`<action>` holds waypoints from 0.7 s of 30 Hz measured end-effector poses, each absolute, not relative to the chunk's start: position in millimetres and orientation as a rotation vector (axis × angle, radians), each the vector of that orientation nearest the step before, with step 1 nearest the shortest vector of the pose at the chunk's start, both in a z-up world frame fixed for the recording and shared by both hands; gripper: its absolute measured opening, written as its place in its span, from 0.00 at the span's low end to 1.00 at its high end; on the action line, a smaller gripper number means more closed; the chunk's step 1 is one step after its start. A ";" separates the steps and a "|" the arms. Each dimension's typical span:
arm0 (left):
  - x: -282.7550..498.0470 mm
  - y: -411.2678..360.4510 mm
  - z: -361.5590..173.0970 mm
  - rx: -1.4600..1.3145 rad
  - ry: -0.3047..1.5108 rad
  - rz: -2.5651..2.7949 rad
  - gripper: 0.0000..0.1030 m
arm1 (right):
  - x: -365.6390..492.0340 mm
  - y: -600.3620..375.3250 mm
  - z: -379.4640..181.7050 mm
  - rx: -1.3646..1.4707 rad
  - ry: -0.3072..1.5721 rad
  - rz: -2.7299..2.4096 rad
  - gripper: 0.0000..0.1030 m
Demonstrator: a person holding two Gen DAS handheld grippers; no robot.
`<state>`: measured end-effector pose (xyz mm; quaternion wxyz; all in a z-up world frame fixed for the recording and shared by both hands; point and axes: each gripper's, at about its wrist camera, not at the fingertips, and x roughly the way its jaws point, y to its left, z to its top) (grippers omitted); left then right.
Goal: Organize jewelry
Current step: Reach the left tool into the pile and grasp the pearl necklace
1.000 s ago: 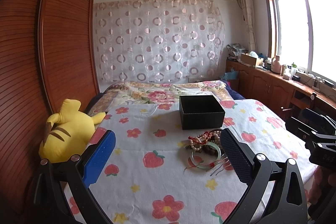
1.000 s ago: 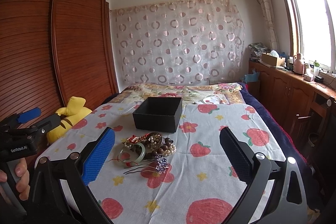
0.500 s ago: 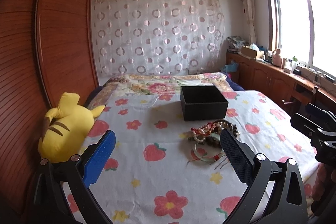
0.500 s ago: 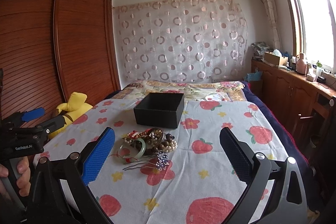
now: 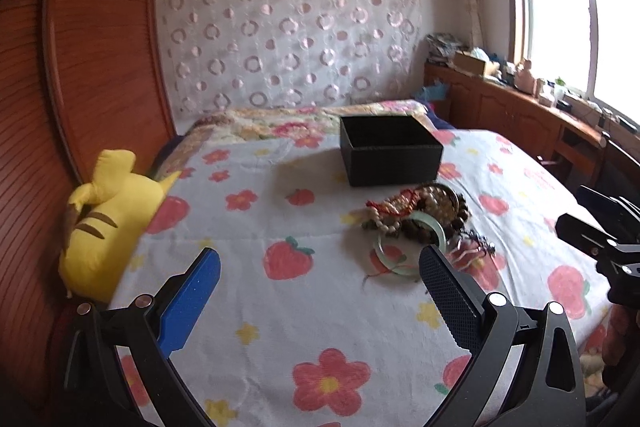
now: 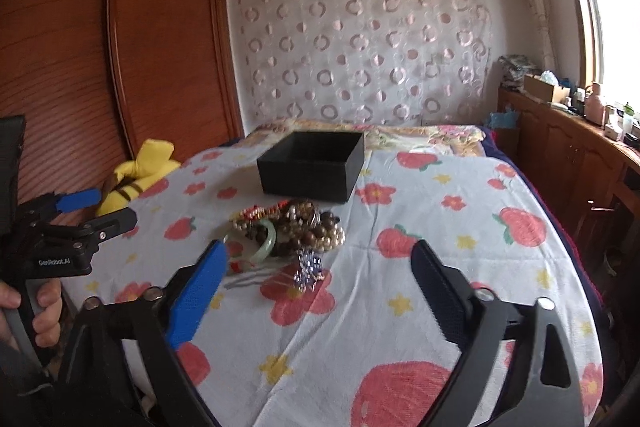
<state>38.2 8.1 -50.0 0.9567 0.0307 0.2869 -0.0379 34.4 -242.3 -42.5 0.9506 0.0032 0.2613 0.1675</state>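
A pile of jewelry [image 5: 416, 217] lies on the flowered bed sheet: bead bracelets, a red cord, a green jade bangle [image 5: 434, 227] and a thin hairpin. It also shows in the right wrist view [image 6: 296, 231], with a small sparkly blue ornament [image 6: 308, 269] in front. An open black box [image 5: 390, 149] stands just behind the pile, also seen from the right wrist [image 6: 312, 167]. My left gripper [image 5: 320, 259] is open and empty, above the sheet left of the pile. My right gripper [image 6: 318, 253] is open and empty, close over the pile.
A yellow plush toy [image 5: 108, 215] lies at the bed's left edge against a wooden wardrobe [image 5: 80, 67]. Wooden cabinets with clutter [image 6: 572, 131] run along the right wall under the window. The bed sheet [image 5: 280, 327] spreads wide in front.
Both grippers have moved forward and tilted down toward the jewelry pile, which now looks larger and nearer. Both stay open.
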 end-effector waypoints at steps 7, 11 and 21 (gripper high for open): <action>62.0 -4.0 -70.5 0.075 0.659 -0.163 0.94 | 45.9 -241.5 -60.6 -0.032 0.584 0.359 0.74; 76.5 -6.4 -79.3 0.061 0.698 -0.203 0.94 | 53.0 -243.0 -68.7 -0.059 0.611 0.346 0.74; 124.5 -23.2 -93.3 0.066 0.793 -0.314 0.53 | 63.8 -248.1 -75.4 -0.065 0.633 0.329 0.74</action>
